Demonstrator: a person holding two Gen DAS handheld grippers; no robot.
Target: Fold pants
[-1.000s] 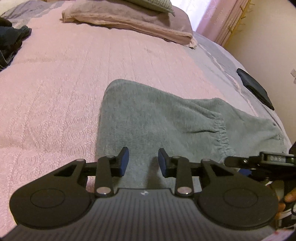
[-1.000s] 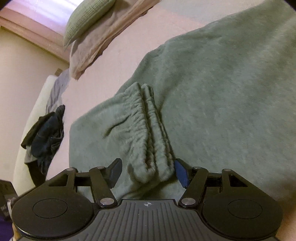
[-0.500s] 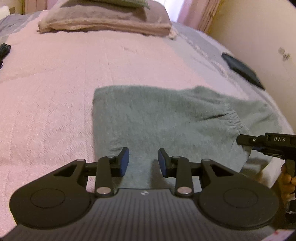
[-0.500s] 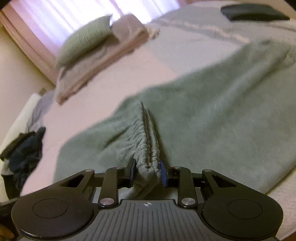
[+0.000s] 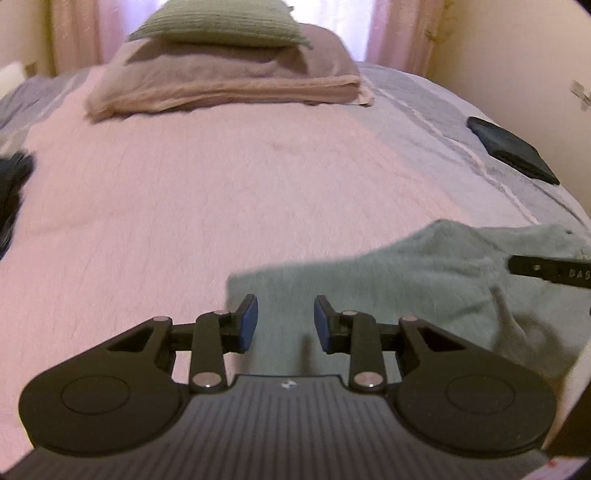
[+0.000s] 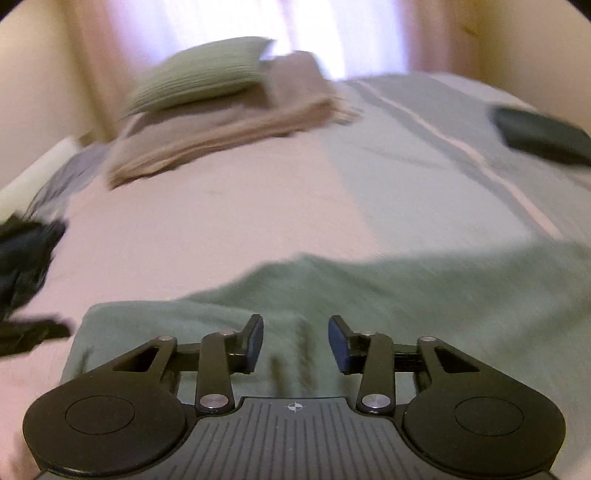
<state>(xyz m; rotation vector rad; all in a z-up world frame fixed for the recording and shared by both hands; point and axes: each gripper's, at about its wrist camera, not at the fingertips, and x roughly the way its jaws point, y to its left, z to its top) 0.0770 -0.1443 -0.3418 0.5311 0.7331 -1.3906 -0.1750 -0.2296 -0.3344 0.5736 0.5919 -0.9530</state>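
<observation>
The grey-green pants [image 5: 406, 280] lie folded on the pink bedspread [image 5: 221, 192], at the near right in the left wrist view. My left gripper [image 5: 285, 321] hovers open over their left edge, nothing between its fingers. The tip of the other gripper [image 5: 546, 271] shows at the right over the cloth. In the right wrist view, which is motion-blurred, the pants [image 6: 406, 302] spread across the lower frame. My right gripper [image 6: 297, 341] is open above them and holds nothing.
A green cushion [image 5: 218, 22] rests on folded mauve pillows [image 5: 229, 77] at the head of the bed. A dark flat object [image 5: 513, 151] lies near the right edge by the wall. Dark clothes [image 6: 22, 258] are heaped at the left.
My right gripper was shut on the gathered waistband half a second ago; it has let go and opened. Both views have tilted up and back, so the pants sit lower in frame.
</observation>
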